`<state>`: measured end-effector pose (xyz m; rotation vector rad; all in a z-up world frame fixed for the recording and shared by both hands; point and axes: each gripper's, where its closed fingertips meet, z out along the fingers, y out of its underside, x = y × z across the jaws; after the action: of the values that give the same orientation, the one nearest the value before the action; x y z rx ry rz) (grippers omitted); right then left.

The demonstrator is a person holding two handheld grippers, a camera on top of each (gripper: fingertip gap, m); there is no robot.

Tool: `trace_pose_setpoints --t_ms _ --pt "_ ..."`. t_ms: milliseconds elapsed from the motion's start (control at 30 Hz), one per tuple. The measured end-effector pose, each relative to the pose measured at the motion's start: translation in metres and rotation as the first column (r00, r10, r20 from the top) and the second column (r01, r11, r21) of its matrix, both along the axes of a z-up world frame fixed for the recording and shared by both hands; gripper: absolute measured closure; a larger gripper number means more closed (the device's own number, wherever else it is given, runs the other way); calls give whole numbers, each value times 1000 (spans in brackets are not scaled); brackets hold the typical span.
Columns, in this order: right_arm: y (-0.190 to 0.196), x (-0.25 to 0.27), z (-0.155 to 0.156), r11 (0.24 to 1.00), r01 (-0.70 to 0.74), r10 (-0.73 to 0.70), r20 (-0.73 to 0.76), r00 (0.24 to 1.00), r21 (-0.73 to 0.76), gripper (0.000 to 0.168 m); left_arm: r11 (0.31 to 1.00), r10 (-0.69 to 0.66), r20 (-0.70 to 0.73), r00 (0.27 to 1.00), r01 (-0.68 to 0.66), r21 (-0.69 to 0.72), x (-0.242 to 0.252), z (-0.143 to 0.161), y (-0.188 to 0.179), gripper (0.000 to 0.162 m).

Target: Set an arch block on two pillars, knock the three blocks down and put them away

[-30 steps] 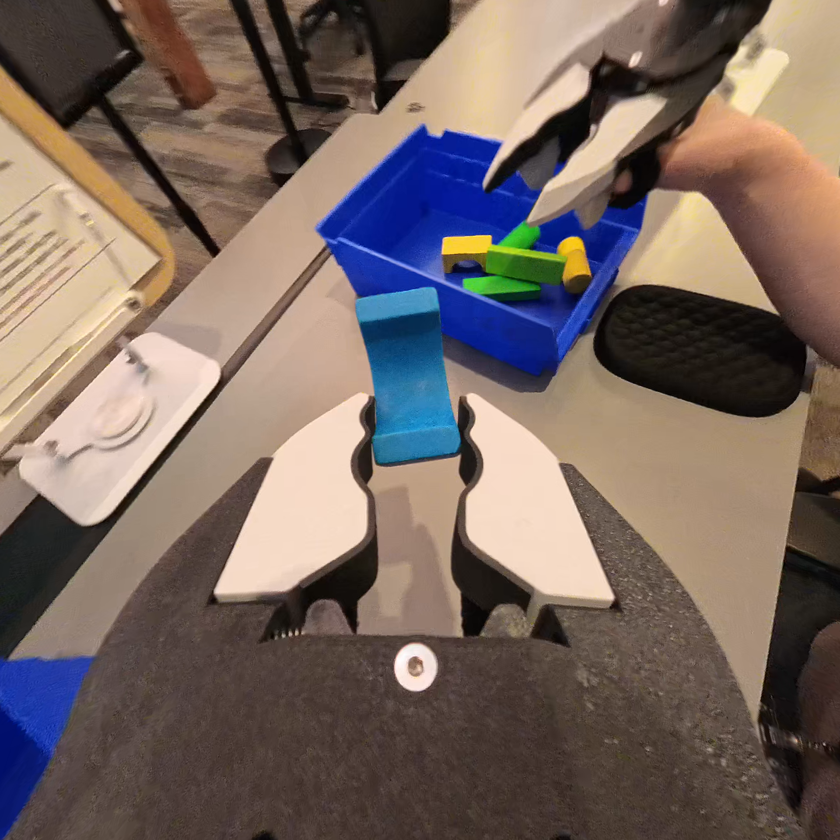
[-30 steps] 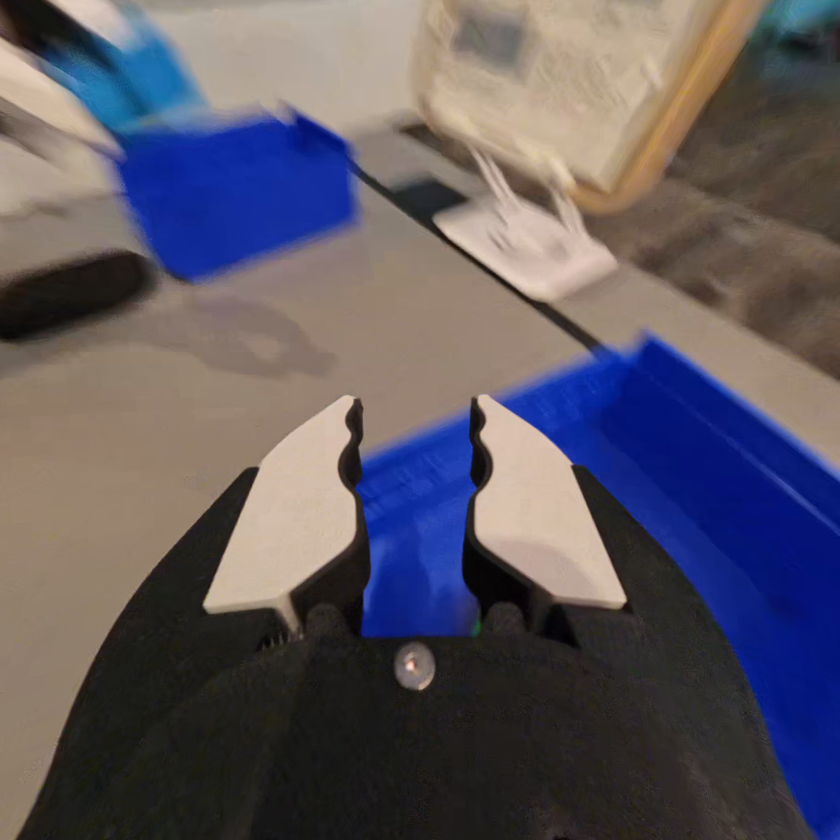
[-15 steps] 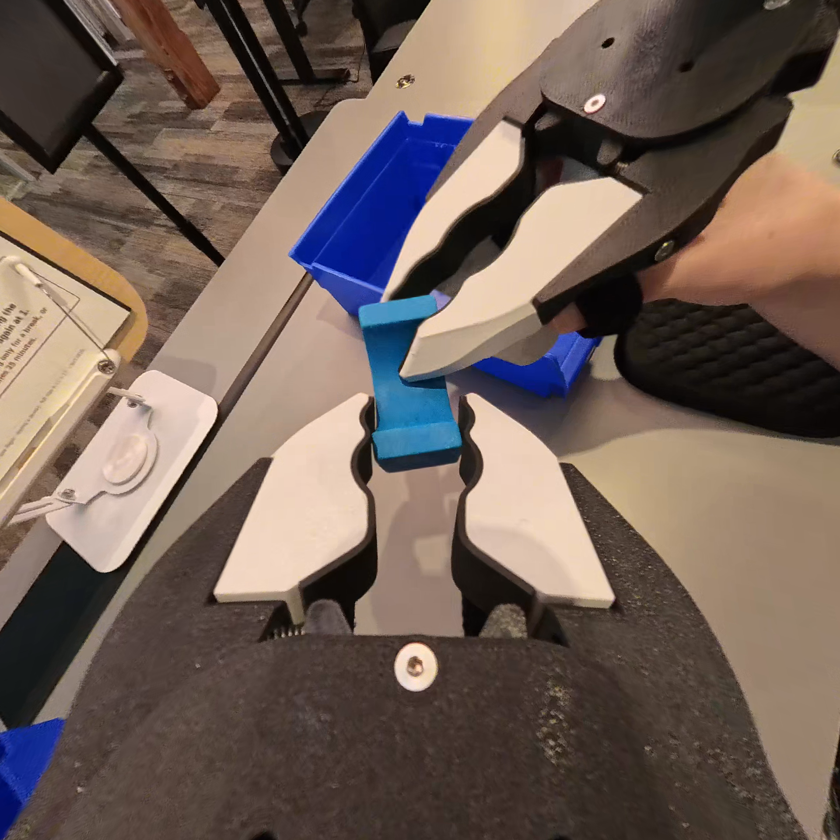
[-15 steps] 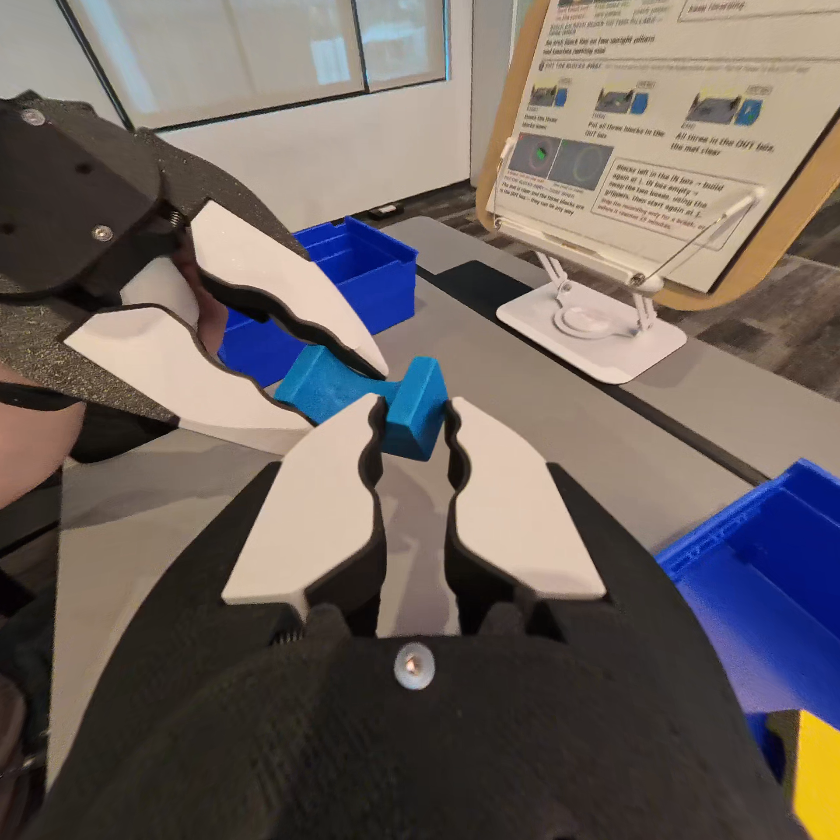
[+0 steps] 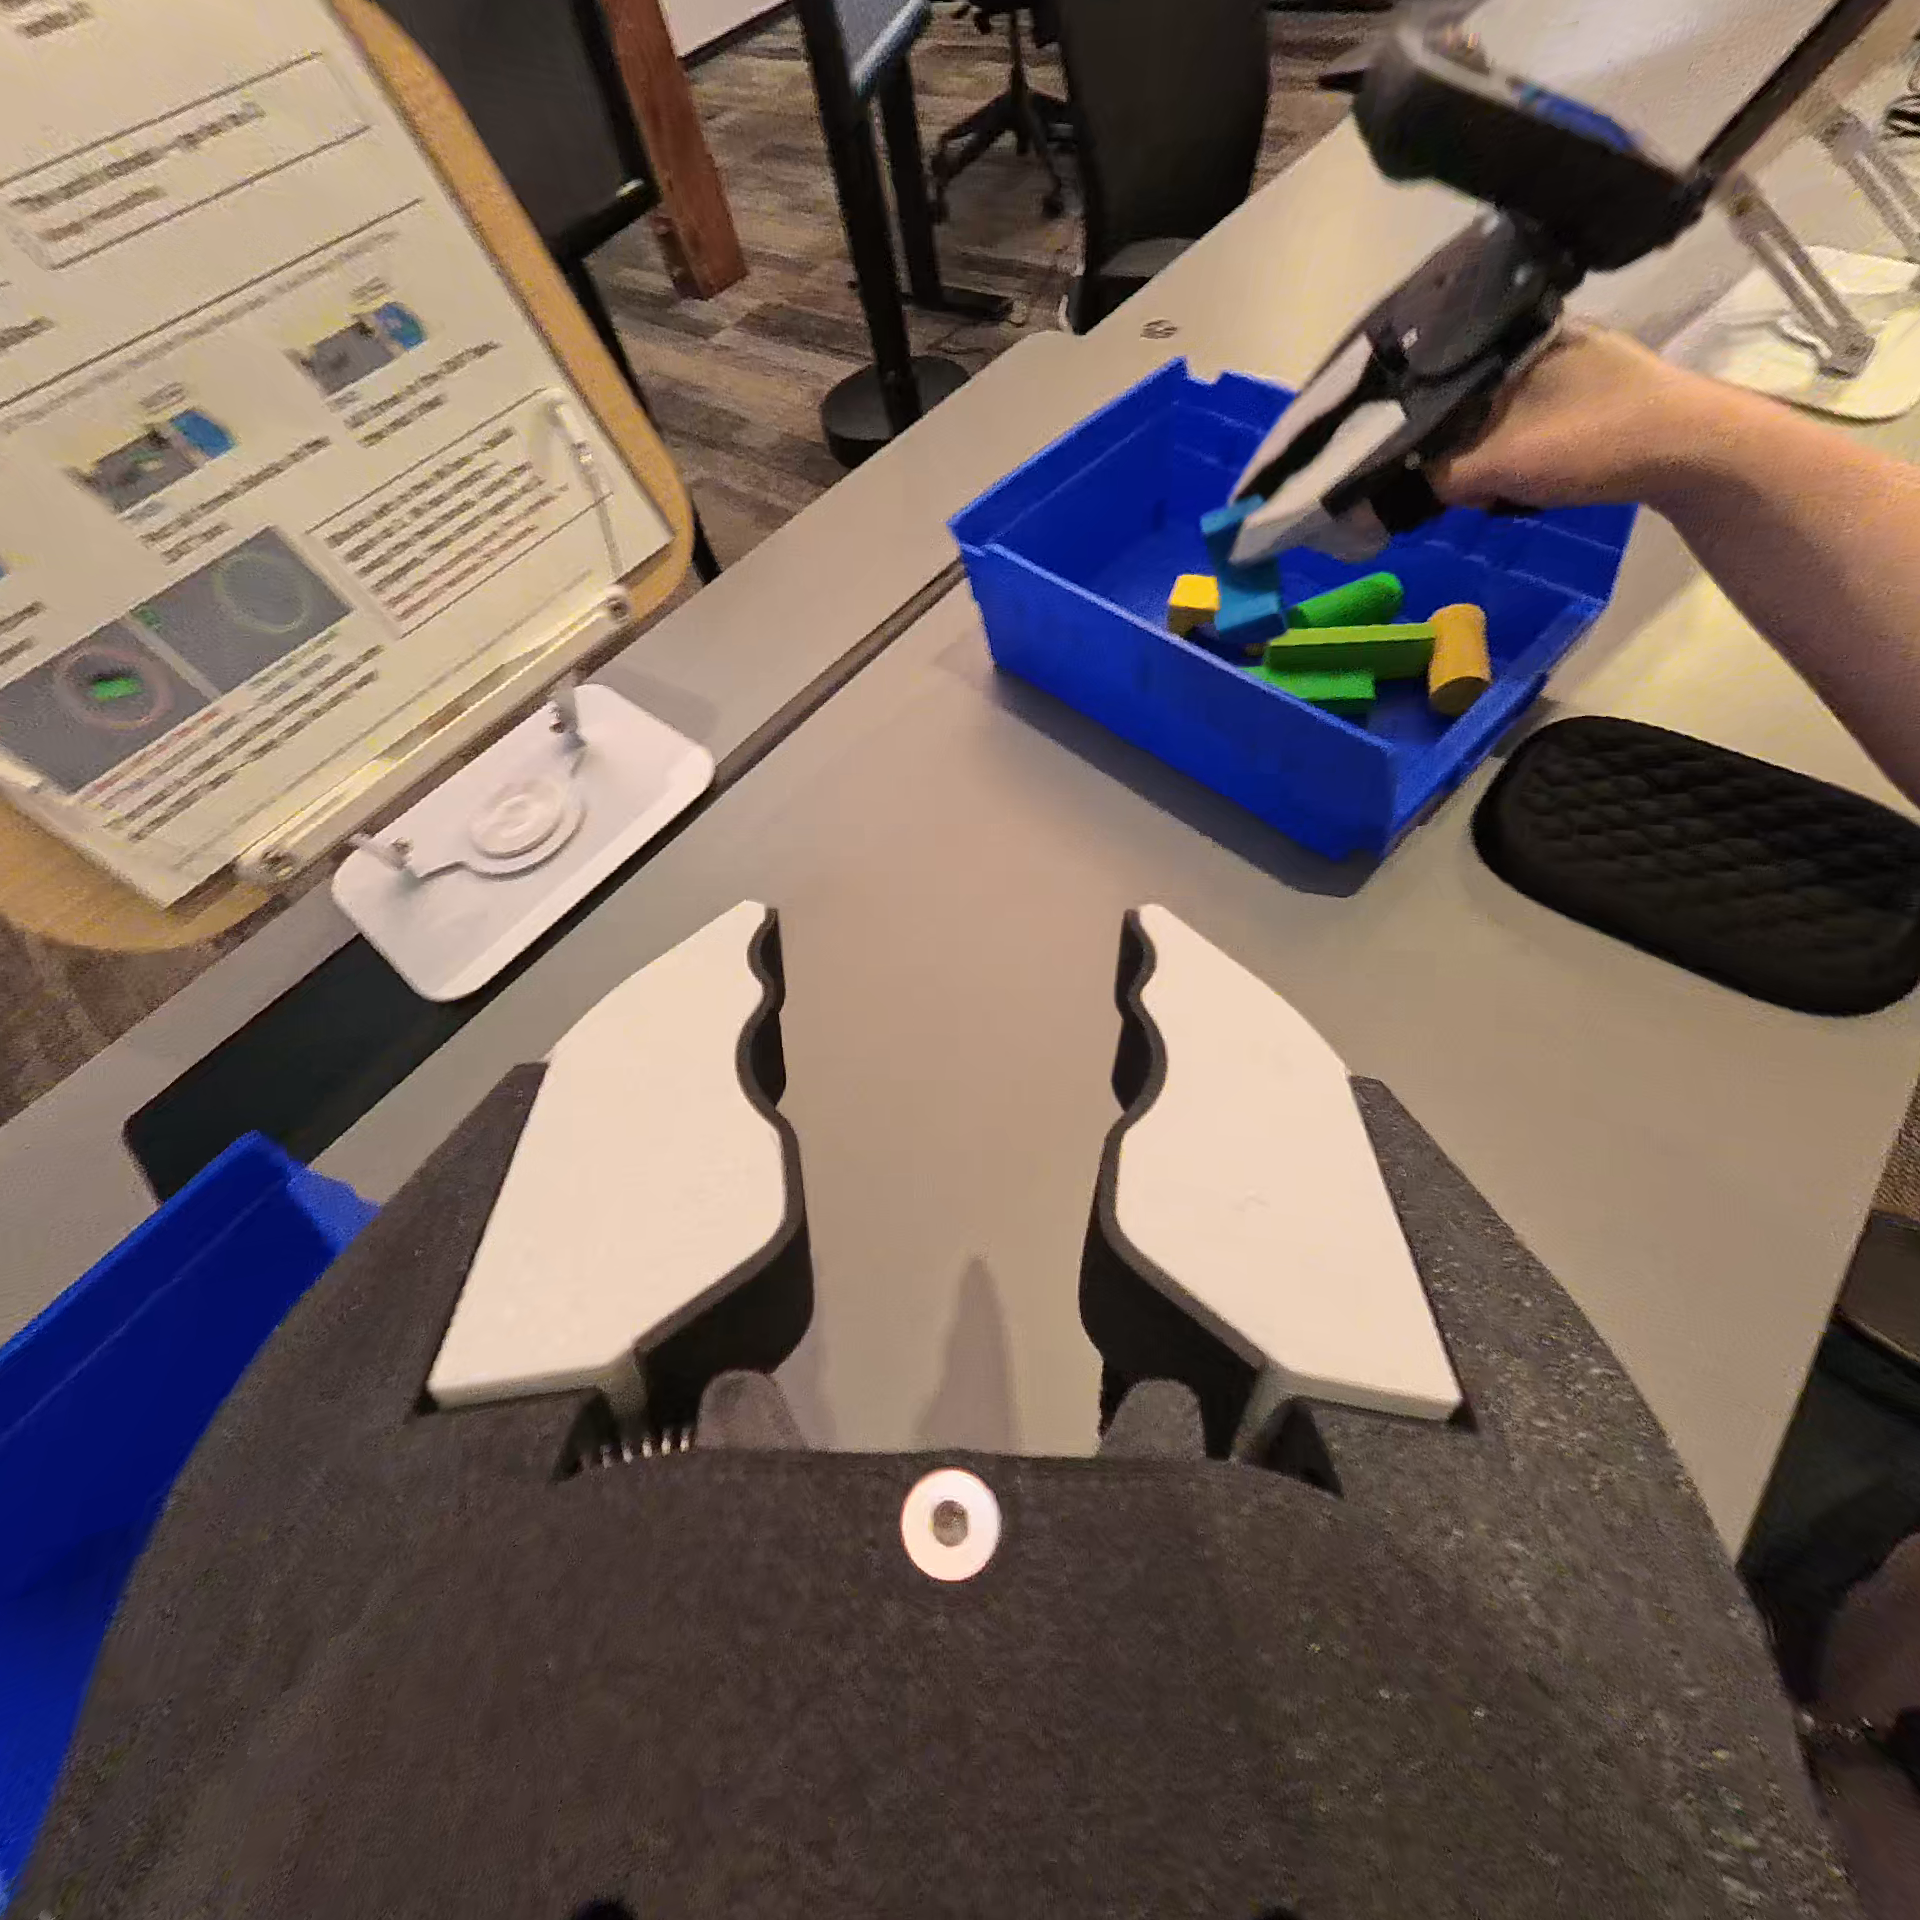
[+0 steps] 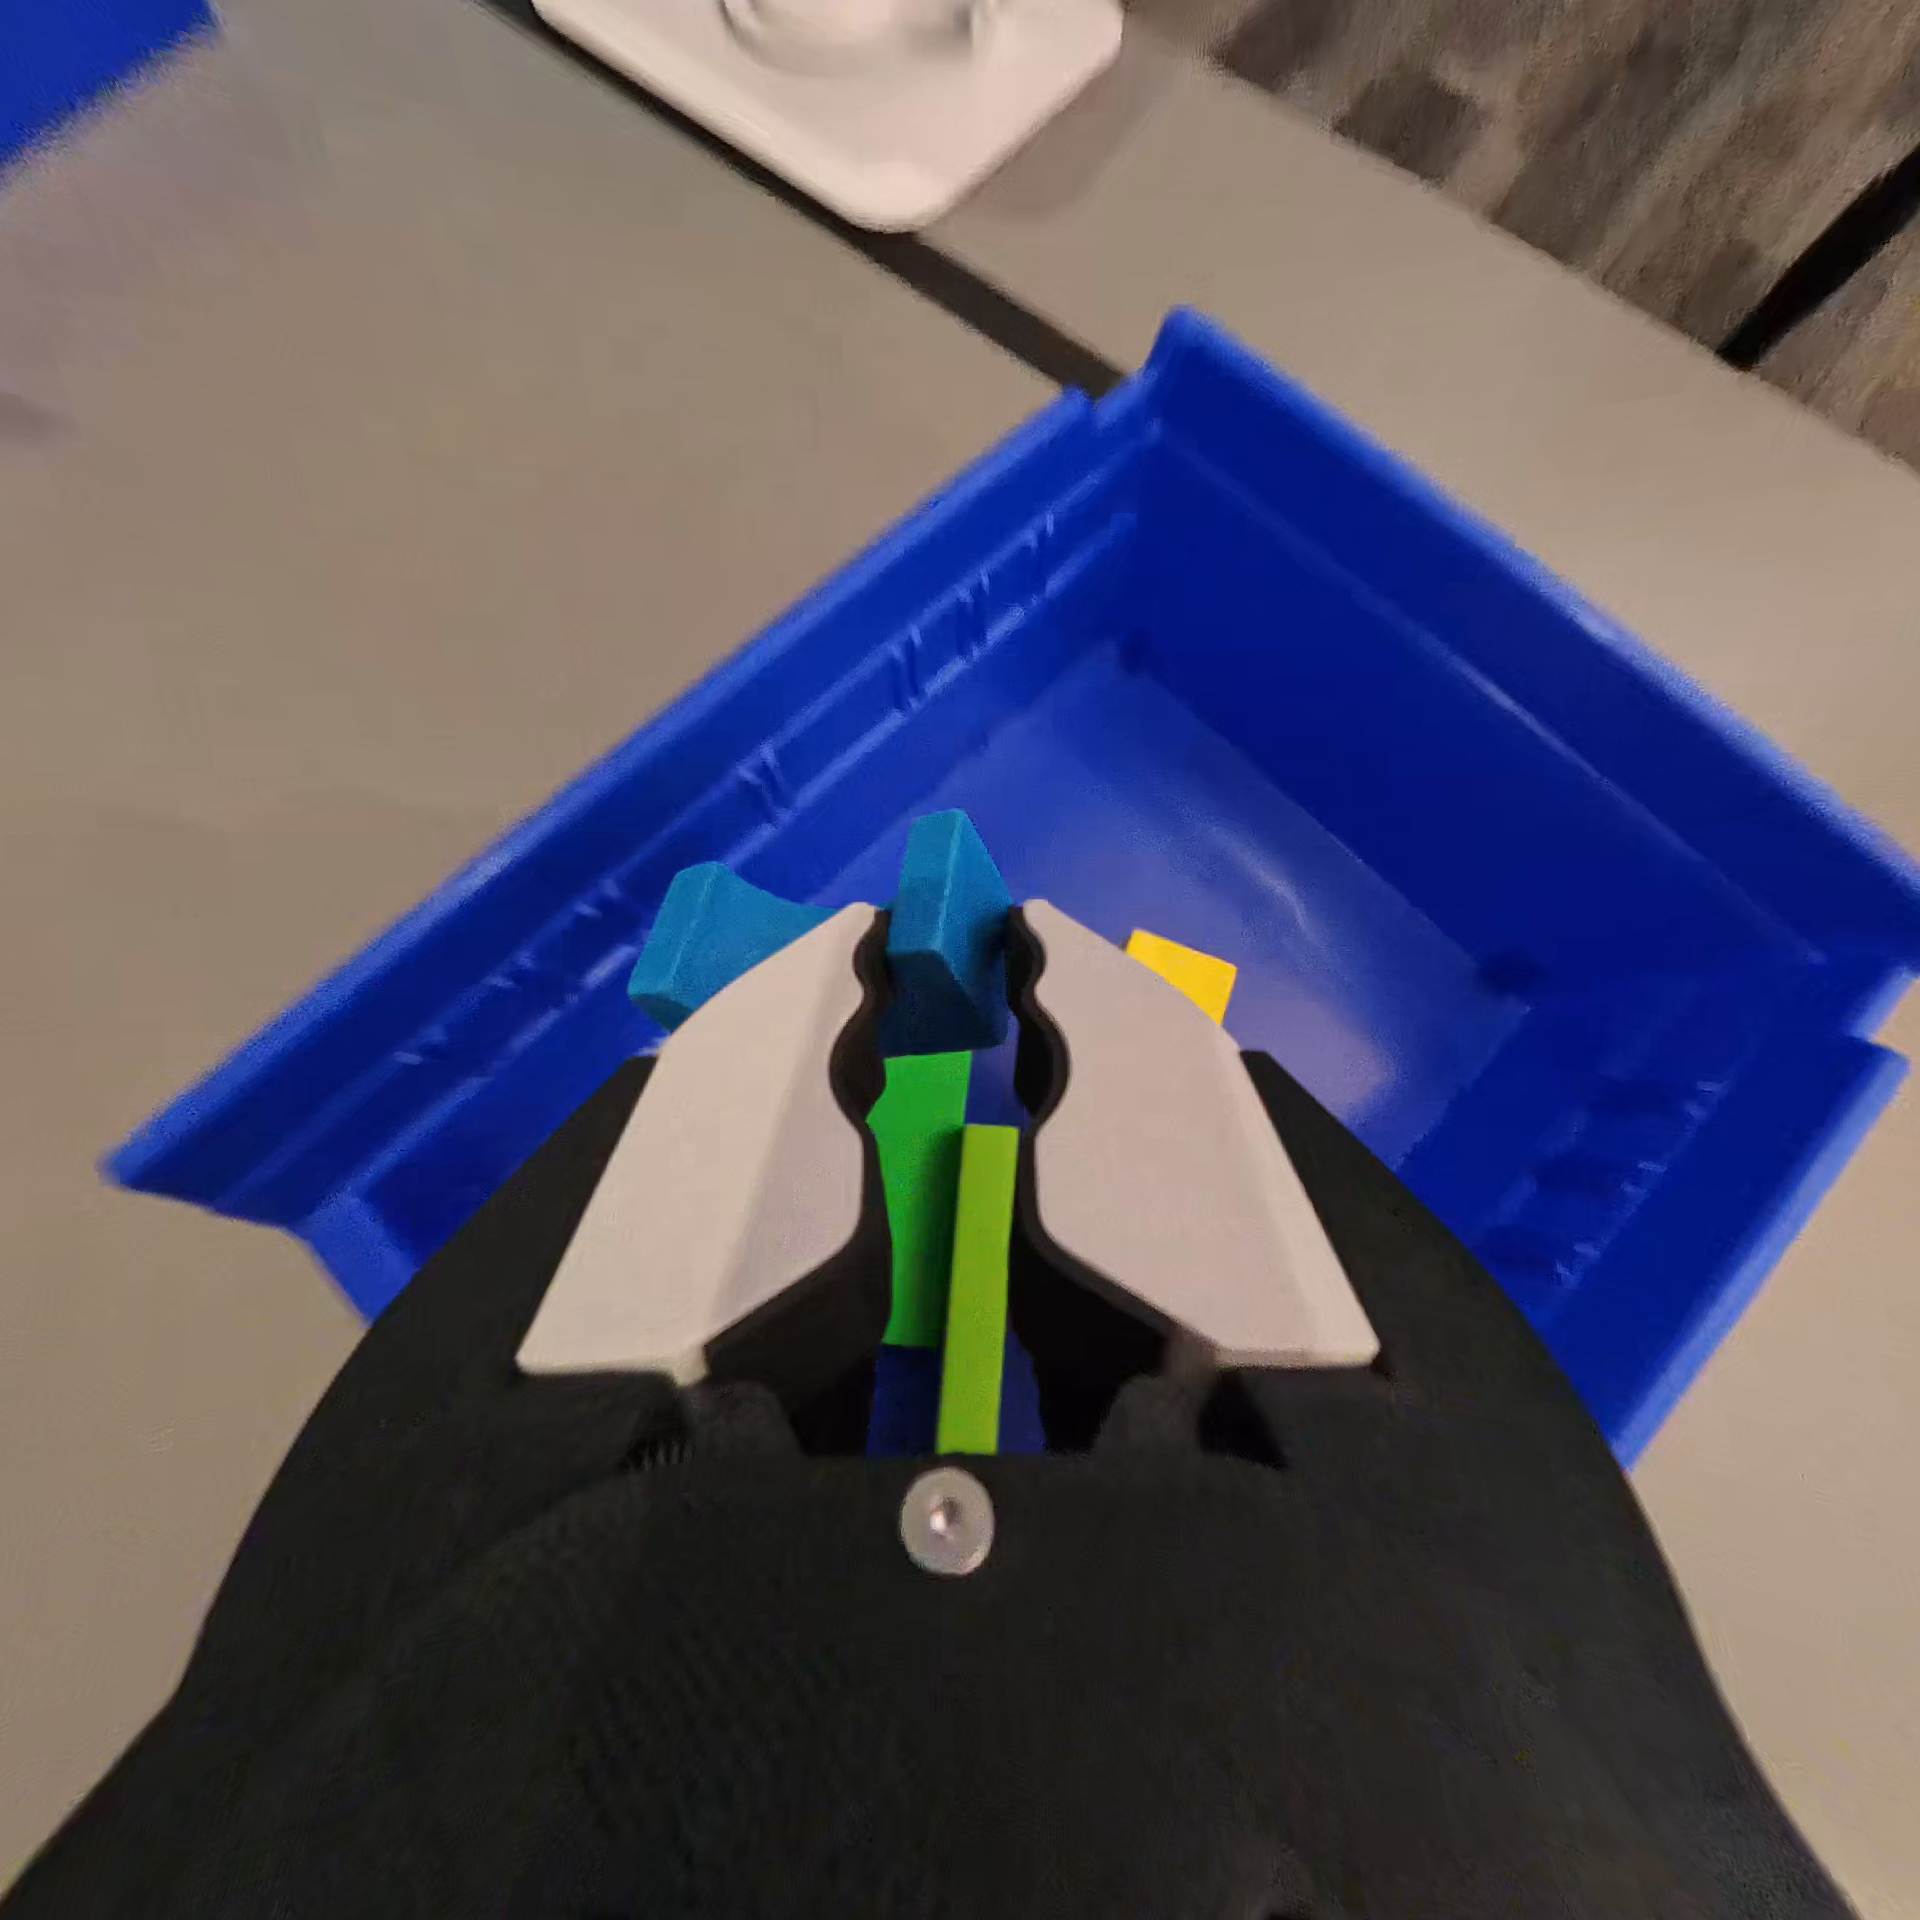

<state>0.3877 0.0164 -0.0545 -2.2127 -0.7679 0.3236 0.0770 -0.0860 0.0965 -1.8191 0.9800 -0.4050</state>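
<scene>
My right gripper point(image 6: 943, 940) is shut on the blue arch block point(image 6: 940, 961) and holds it over the blue bin point(image 6: 1455, 727). In the left wrist view the same gripper point(image 5: 1262, 514) holds the arch block point(image 5: 1242, 582) just above the blocks in the bin point(image 5: 1101, 644). Green blocks point(image 6: 971, 1278) and a yellow block point(image 6: 1184, 982) lie in the bin under it. My left gripper point(image 5: 948, 930) is open and empty above the grey table point(image 5: 935, 810).
A white stand point(image 5: 520, 842) holds an instruction board point(image 5: 239, 447) at the left. A black padded mat point(image 5: 1704, 862) lies to the right of the bin. A second blue bin point(image 5: 135, 1382) is at my lower left. A person's forearm point(image 5: 1704, 488) reaches in from the right. My hands' fingertips stand some 35 cm from each other.
My left gripper let go of the arch block and opened wide. My right gripper took the block and carried it away over the far bin.
</scene>
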Motion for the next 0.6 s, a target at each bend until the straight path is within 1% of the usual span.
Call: trace_pose_setpoints --t_ms 100,167,200,233,267,300,367,400,433,467,500,567,600 --pt "16 -1 -36 999 34 -31 87 996 -33 146 999 48 16 999 -48 -14 -22 -5 6 101" --pt "29 1 -51 998 67 -63 156 986 -19 146 995 96 2 995 -96 -21 -41 -12 13 100" --pt "33 4 -54 996 88 -83 187 979 -17 143 991 132 -15 991 -132 -22 -55 -17 17 100" --pt "35 10 -49 994 111 -107 216 970 -4 136 985 171 -46 984 -172 -25 -73 -23 21 99" --pt "36 17 -37 991 127 -131 226 965 32 131 976 215 -92 972 -218 -24 -95 -29 24 97" --pt "36 25 -17 985 146 -163 216 963 93 126 961 270 -144 952 -275 -15 -123 -34 28 96" --pt "32 50 25 962 196 -232 193 953 190 114 912 400 -227 888 -410 2 -187 -40 36 92" --pt "28 68 40 948 237 -280 203 938 214 112 880 458 -256 852 -474 -3 -220 -43 41 90" --pt "25 88 49 935 285 -330 225 917 212 112 845 508 -282 814 -535 -21 -253 -48 45 87" --pt "21 106 51 924 335 -373 250 894 182 111 809 549 -301 780 -586 -46 -283 -53 49 83" --pt "16 123 45 913 388 -407 274 871 123 110 773 585 -312 749 -631 -66 -310 -60 54 82" --pt "5 141 19 886 461 -427 289 857 -56 107 706 624 -346 701 -695 -136 -351 -82 60 78" --pt "-1 146 3 859 493 -443 278 852 -141 107 679 630 -360 688 -713 -175 -365 -94 61 75"
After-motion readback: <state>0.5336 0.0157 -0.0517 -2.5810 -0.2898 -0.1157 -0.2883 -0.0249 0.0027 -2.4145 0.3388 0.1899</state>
